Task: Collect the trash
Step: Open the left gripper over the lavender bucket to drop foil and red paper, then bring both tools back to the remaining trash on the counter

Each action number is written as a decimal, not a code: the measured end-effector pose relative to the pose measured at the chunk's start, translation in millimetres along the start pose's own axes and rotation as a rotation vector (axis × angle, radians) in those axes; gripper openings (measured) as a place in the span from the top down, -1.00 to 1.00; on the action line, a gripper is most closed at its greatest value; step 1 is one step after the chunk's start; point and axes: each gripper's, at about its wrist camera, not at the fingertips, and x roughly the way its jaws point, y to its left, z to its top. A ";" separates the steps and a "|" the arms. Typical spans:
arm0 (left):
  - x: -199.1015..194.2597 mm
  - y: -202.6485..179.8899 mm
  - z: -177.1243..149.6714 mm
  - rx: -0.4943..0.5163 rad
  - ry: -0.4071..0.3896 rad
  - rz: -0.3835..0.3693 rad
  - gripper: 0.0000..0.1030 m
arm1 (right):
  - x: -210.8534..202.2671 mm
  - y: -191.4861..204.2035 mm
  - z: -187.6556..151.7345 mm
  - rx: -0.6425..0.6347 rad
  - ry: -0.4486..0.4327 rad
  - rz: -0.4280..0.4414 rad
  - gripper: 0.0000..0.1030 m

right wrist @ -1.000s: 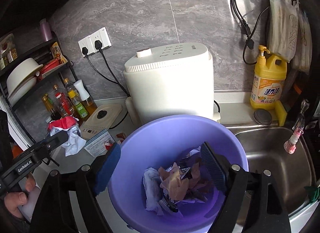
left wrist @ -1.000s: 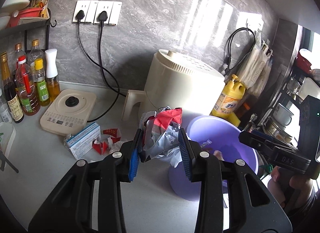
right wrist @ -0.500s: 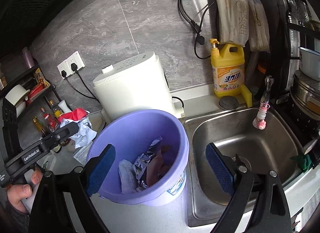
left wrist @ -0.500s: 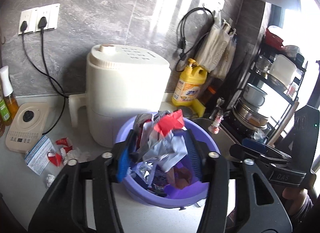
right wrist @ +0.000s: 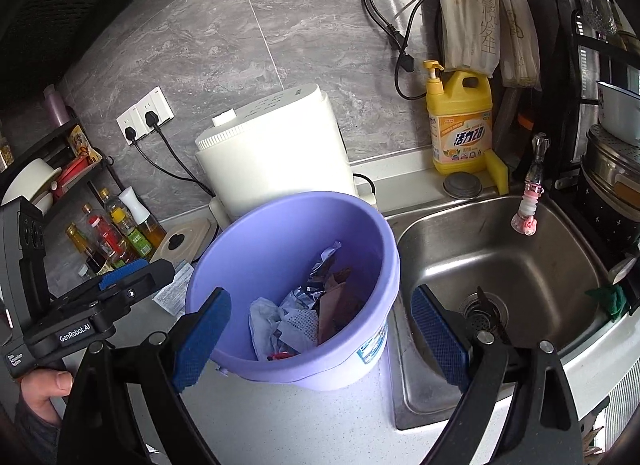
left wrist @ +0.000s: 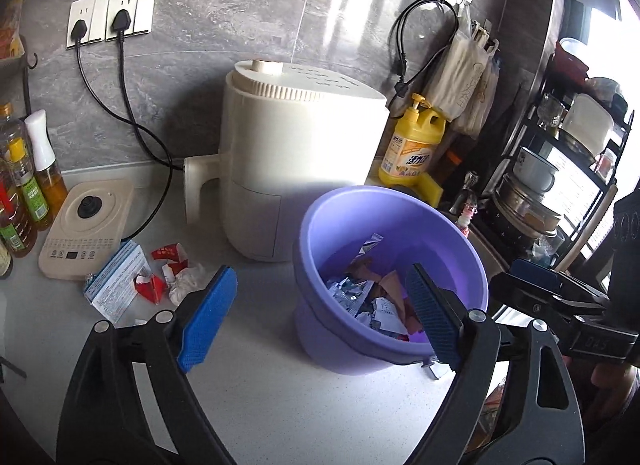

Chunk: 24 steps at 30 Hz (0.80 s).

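**Left-wrist view: jaws spreading over the purple bin**

Left-wrist camera shows the left gripper (left wrist: 320, 313), black with blue ribbed pads, with its jaws opening and nothing between them. Its right pad hangs over the round lavender plastic trash bin (left wrist: 340, 349), its left pad over the speckled white countertop (left wrist: 260, 393) beside the bin. Inside the bin lies a heap of crumpled foil and paper wrappers (left wrist: 372, 297).

Left of the bin on the counter, more litter waits: torn red-and-white packets (left wrist: 160, 273), a crumpled white tissue (left wrist: 186, 279) and a flat blue-and-white printed carton (left wrist: 116, 281). Behind the bin stands a cream cylindrical appliance (left wrist: 296, 169); behind and to the bin's right is a yellow pump bottle of detergent (left wrist: 416, 145).

From the right-wrist camera, the right gripper (right wrist: 320, 339) is spread wide and empty, its left pad before the bin's near wall, its right pad over the stainless steel sink (right wrist: 532, 265) that adjoins the bin's right side.
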 end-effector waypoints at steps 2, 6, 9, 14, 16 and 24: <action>-7.3 13.0 -4.8 0.001 0.003 0.018 -0.74 | 0.2 14.3 -1.1 -0.022 -0.007 0.006 -0.77; -19.1 45.4 -11.7 -0.038 0.013 0.048 -0.76 | 1.0 49.0 -6.0 -0.053 -0.018 0.043 -0.85; -28.6 68.1 -17.5 -0.053 0.020 0.067 -0.80 | 9.3 76.9 -11.2 -0.091 0.005 0.054 -0.85; -42.6 106.4 -27.6 -0.076 0.034 0.109 -0.85 | 26.6 116.0 -21.0 -0.109 0.045 0.074 -0.85; -46.5 122.9 -31.1 -0.093 0.044 0.121 -0.87 | 33.2 130.5 -24.8 -0.121 0.055 0.081 -0.85; -62.2 175.0 -42.6 -0.105 0.067 0.163 -0.88 | 59.8 177.4 -42.4 -0.134 0.095 0.082 -0.85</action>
